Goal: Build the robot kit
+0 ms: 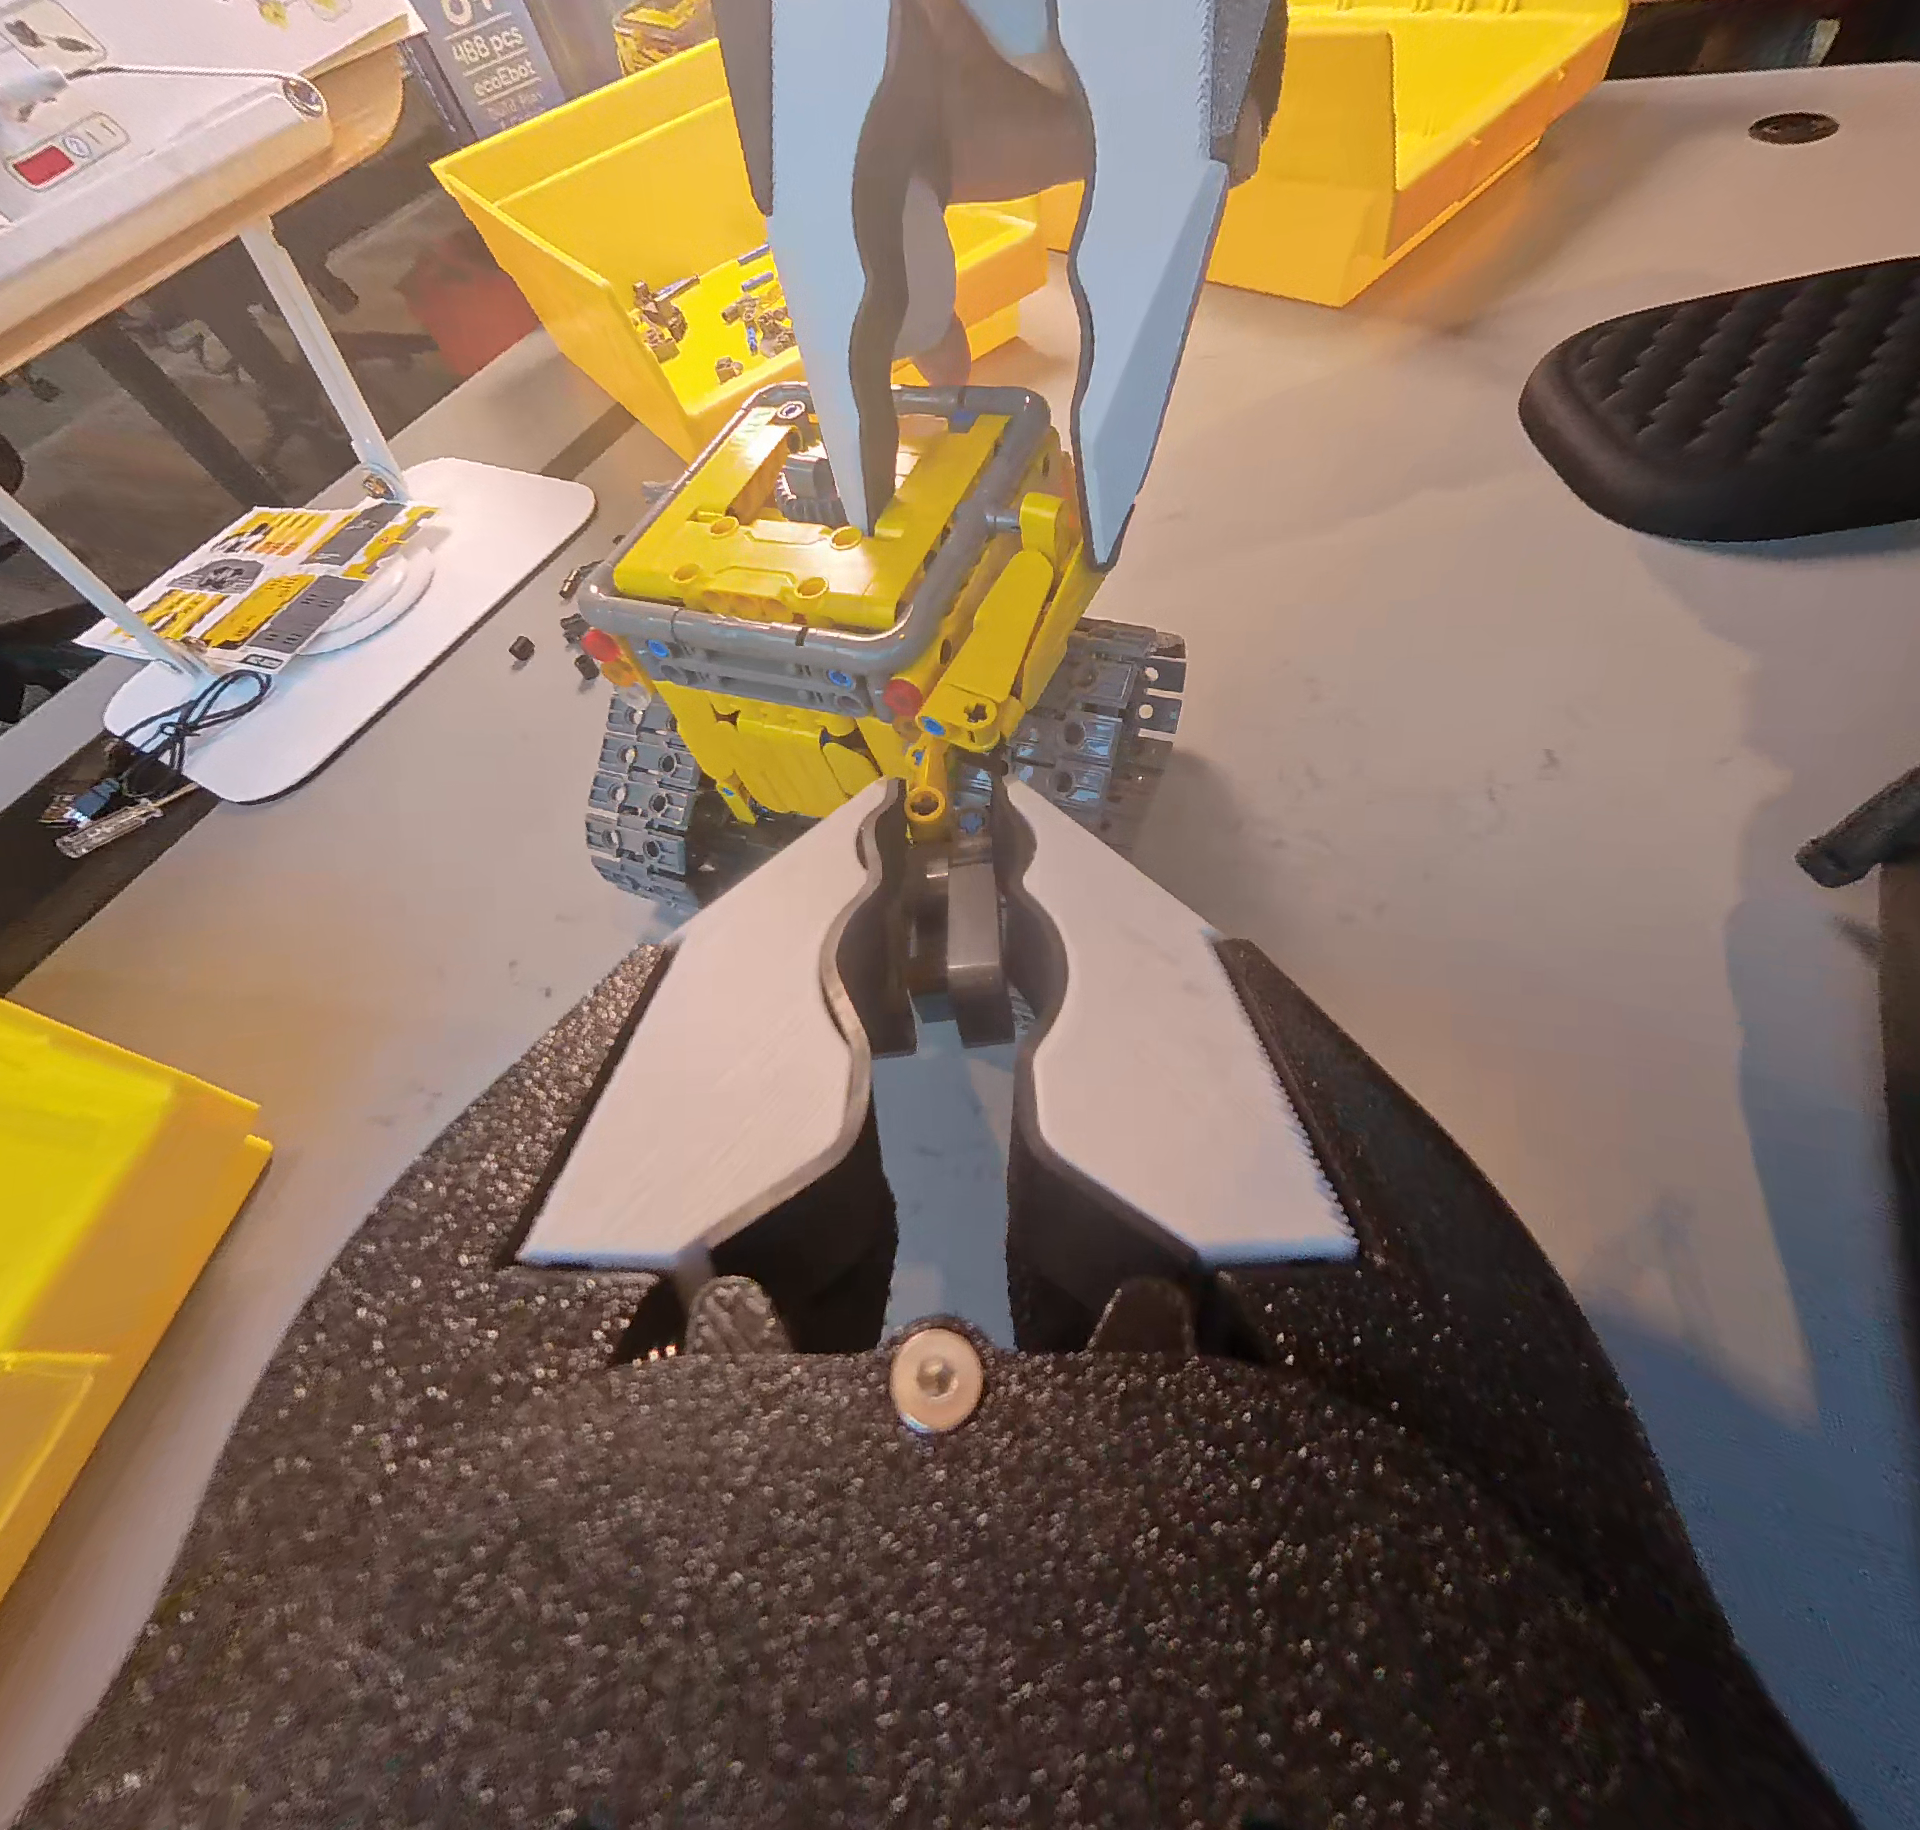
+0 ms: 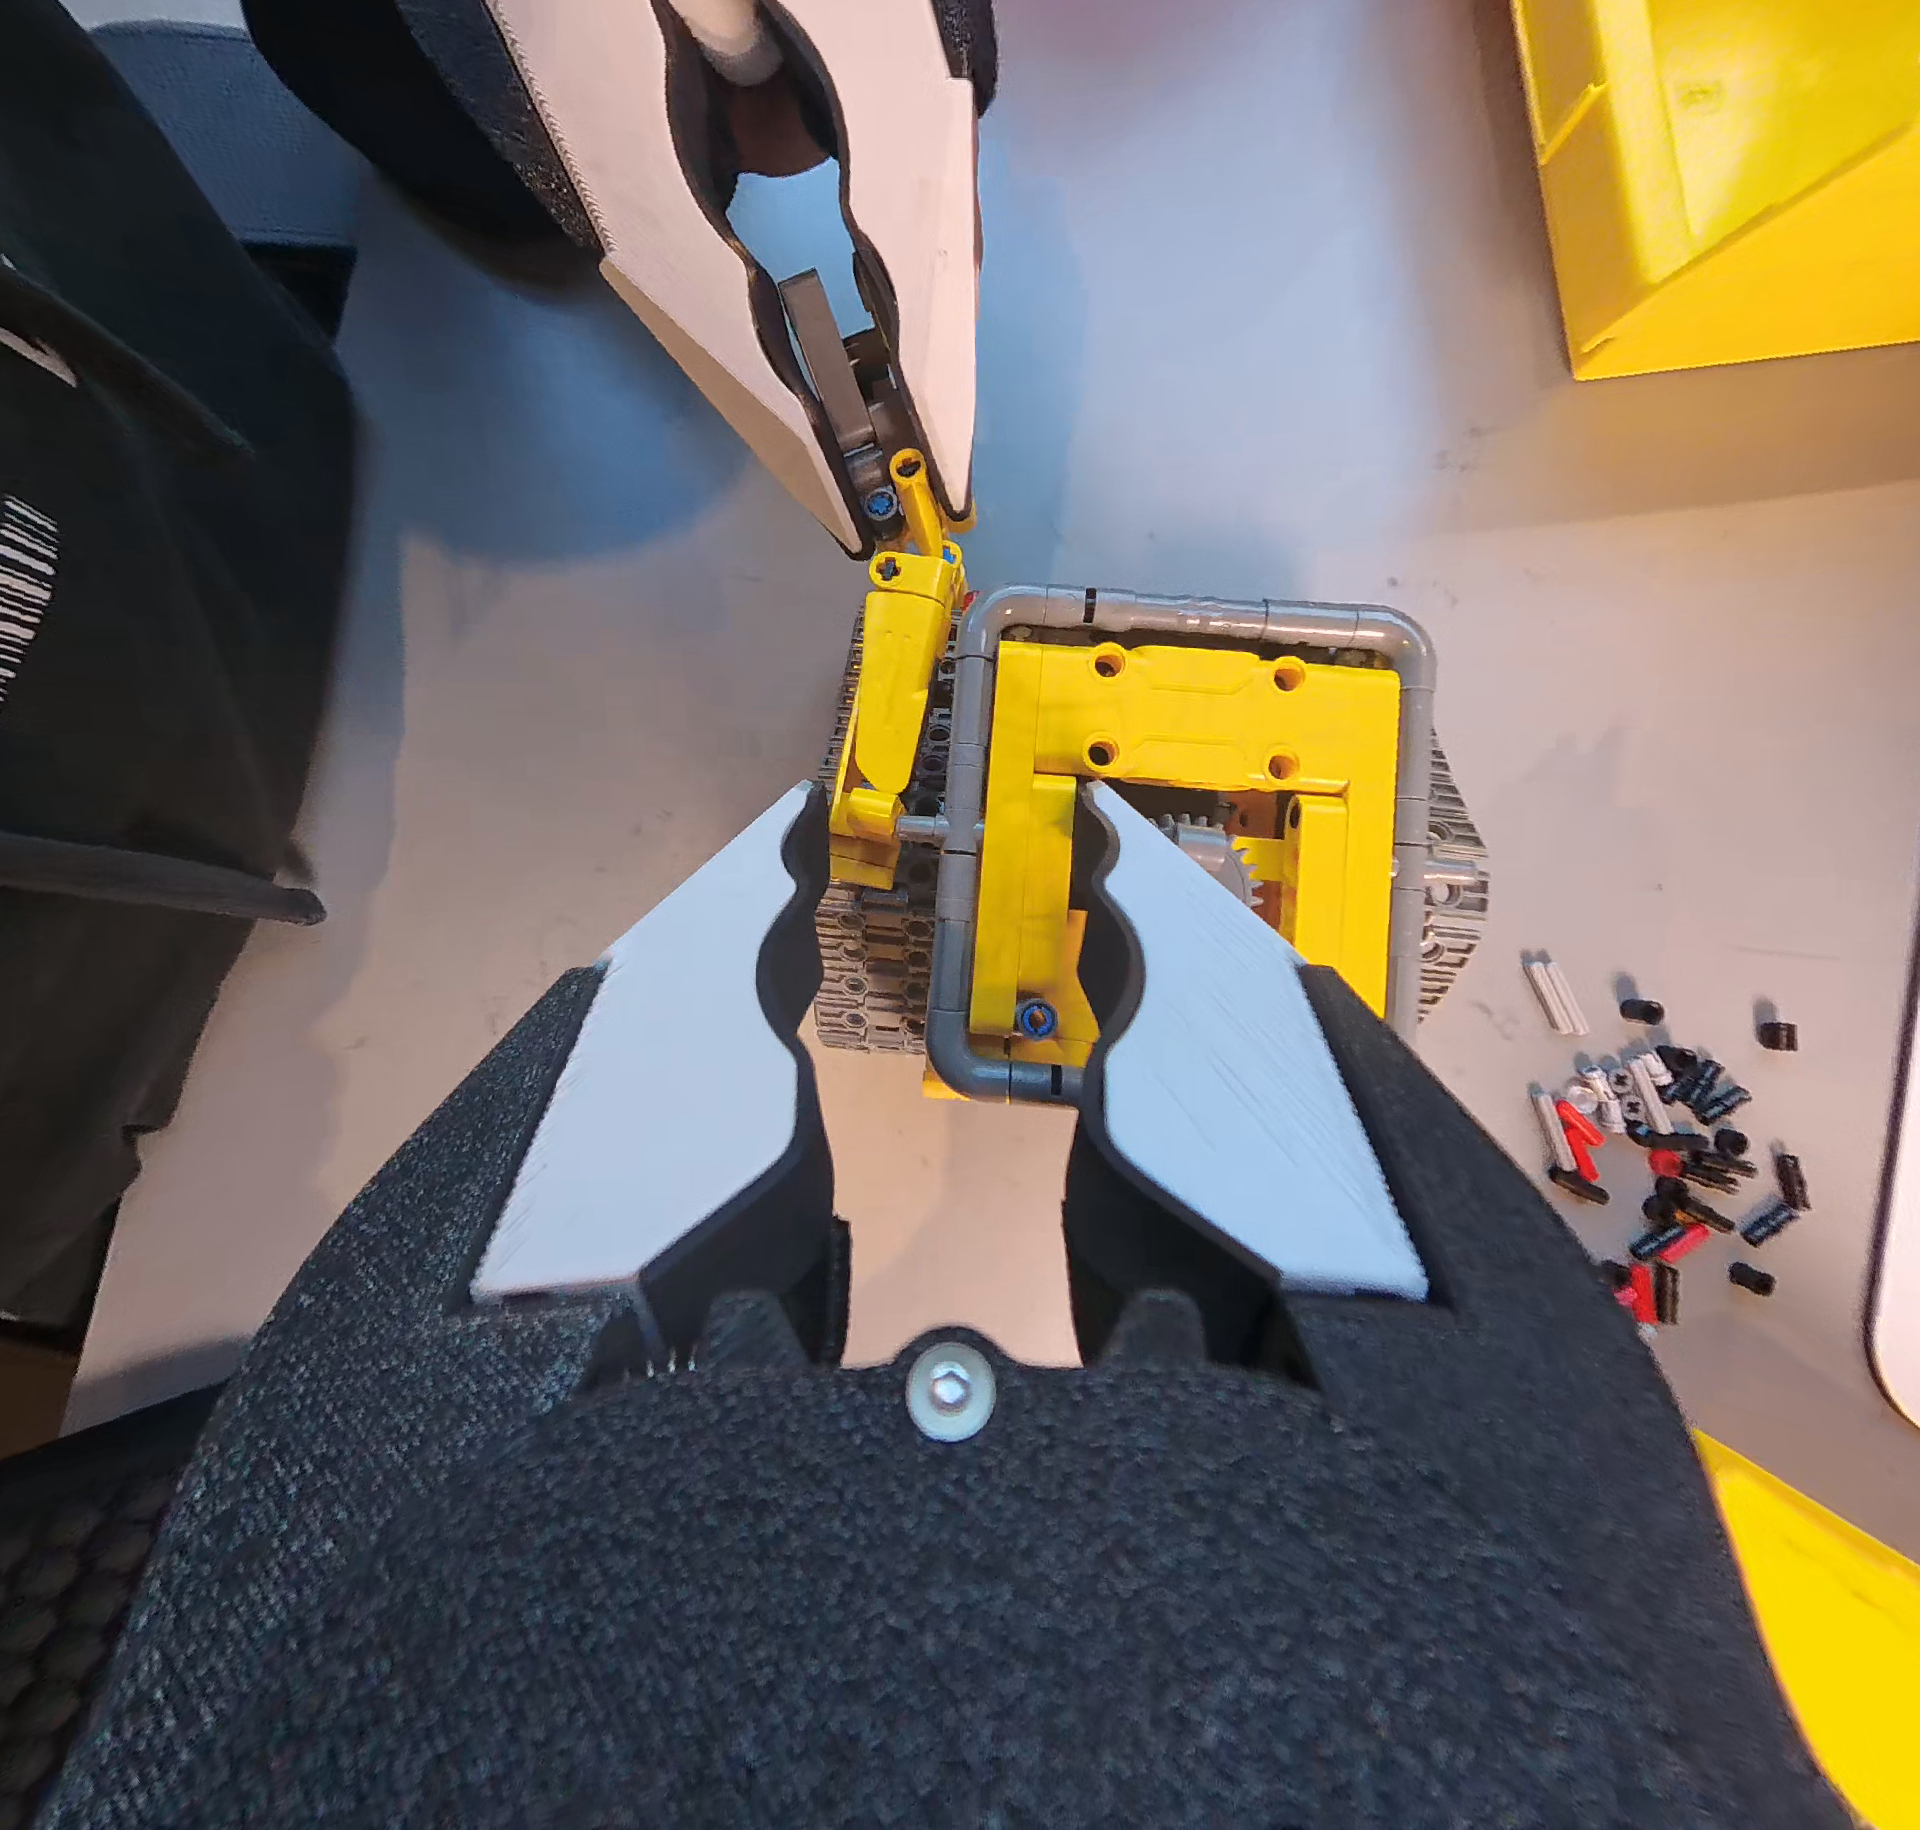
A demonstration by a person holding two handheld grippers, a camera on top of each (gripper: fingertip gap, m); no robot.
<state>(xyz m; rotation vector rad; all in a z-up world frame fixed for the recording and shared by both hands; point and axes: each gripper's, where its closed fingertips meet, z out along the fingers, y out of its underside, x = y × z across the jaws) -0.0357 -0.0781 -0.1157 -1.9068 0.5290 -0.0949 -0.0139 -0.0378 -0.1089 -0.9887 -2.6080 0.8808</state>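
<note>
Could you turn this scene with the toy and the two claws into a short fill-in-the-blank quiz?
1. The toy vehicle on the table is mostly ____ in colour.
2. The left gripper is closed on a dark ____ piece joined to the toy's side arm.
3. One finger of the right gripper reaches into the toy's top opening, next to a grey ____.
4. The loose small pins lie on the ____.

Missing words: yellow; grey; gear; table

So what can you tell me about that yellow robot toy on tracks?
The yellow robot toy is built from plastic bricks: a boxy yellow body, a grey tube frame round its top, red and blue pins, and grey tracks. It stands upright on the grey table. The left gripper is shut on a dark piece at its yellow arm; the right gripper straddles its top edge.
</note>
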